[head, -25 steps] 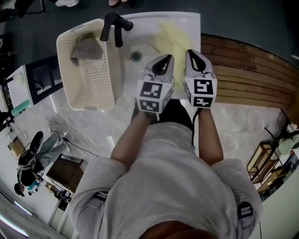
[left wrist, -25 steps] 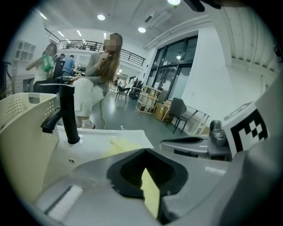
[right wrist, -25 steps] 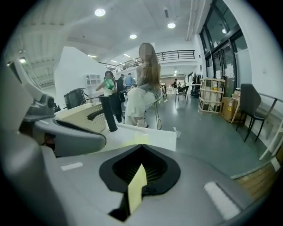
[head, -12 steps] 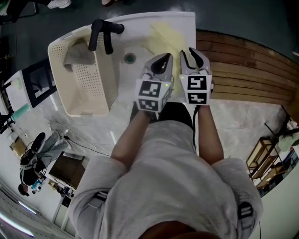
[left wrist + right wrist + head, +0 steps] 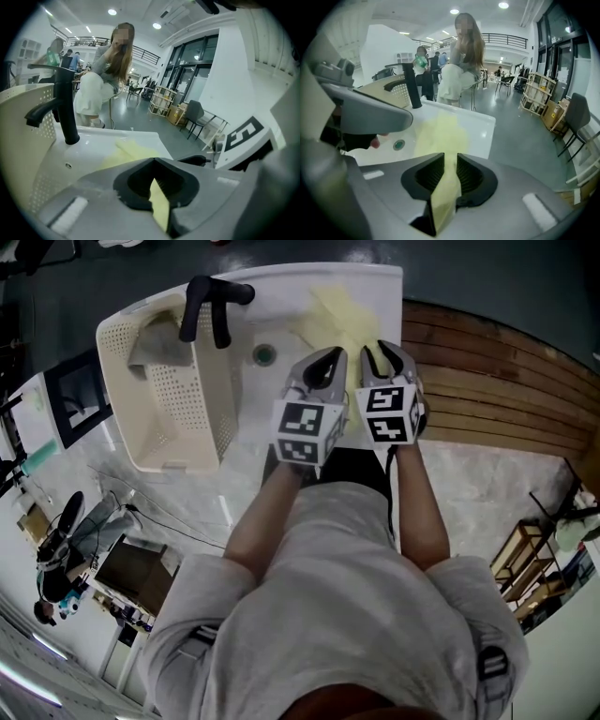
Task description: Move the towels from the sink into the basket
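The towel lies in the sink, right of the drain. The right gripper has just been opening its fingers, and the towel shows between them, unpinched. The left gripper has its fingers together. Go lower, bite a thick fold, then lift clear toward the basket.

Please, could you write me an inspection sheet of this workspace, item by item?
surface: white sink with a black faucet.
job's things: yellow towel lies in the sink; grey towel is already in the cream basket, left of the basin.
clutter: dark equipment on the floor, lower left.
grippers: left hand-held gripper over the sink, jaws together; right hand-held gripper over the yellow towel, jaws apart and just been opening, towel showing through the gap, not pinched.
cables: thin cables on the floor, left.
surroundings: wooden slats right of the sink; seated person behind it.
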